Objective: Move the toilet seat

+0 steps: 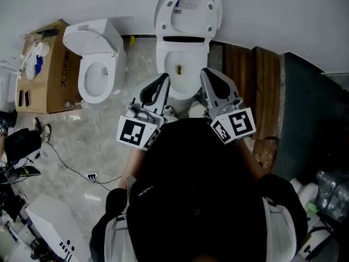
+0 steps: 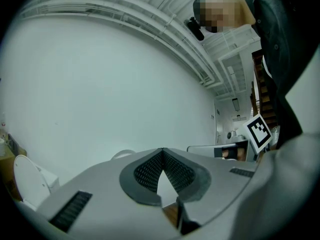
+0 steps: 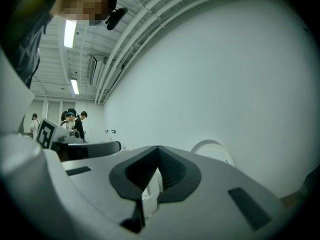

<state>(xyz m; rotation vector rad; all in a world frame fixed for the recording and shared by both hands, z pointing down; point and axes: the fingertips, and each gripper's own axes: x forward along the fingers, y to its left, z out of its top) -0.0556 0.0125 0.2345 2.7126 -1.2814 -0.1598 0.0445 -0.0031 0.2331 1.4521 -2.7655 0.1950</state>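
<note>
A white toilet [image 1: 182,64] stands against the wall in the head view, its seat and lid [image 1: 188,11] raised upright above the open bowl. My left gripper [image 1: 162,78] hovers over the bowl's near left rim, jaws shut and empty. My right gripper [image 1: 207,72] hovers over the near right rim, also shut on nothing. In the left gripper view the closed jaws [image 2: 162,151] point level at the white wall, with the raised lid [image 2: 122,154] just behind them. In the right gripper view the closed tips [image 3: 159,149] sit left of the raised lid [image 3: 215,151].
A second toilet [image 1: 95,64] stands to the left, beside a cardboard box [image 1: 41,64]. A cable [image 1: 71,165] trails over the marble floor. Wooden boards [image 1: 256,75] lie to the right, with plastic bottles [image 1: 332,190] at far right. People [image 3: 75,119] stand far off.
</note>
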